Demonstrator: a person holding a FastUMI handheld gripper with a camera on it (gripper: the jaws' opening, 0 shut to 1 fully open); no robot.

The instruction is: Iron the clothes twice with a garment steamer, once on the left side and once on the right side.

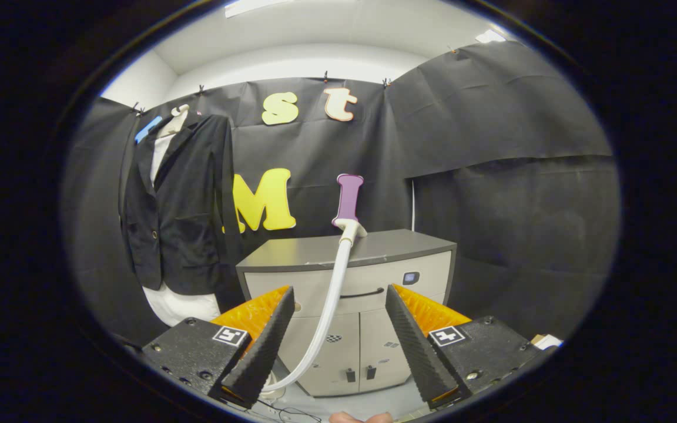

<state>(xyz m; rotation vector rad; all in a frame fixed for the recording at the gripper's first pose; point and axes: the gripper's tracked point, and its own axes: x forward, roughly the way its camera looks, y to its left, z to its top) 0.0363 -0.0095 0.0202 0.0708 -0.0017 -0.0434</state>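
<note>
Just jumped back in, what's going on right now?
The hand-held gripper is open and empty, aimed at a grey cabinet. The garment steamer's purple handle stands upright on the cabinet top, beyond the fingers, and its white hose curves down between them toward the floor. A black blazer over a white shirt hangs against the booth wall, left of the cabinet. Nothing is gripped and the steamer is not yet picked up, so the ironing looks not yet begun.

We see a matt dark cloth jacket (177,205) over a smooth white garment (183,305). The steamer head (348,202) looks like glossy plastic, its hose (329,305) smooth and slightly shiny. The cabinet (344,294) has a matt, smooth top and satin fronts. The spread gripper (338,346) fingers bear ribbed, rough-looking pads (412,338).
</note>
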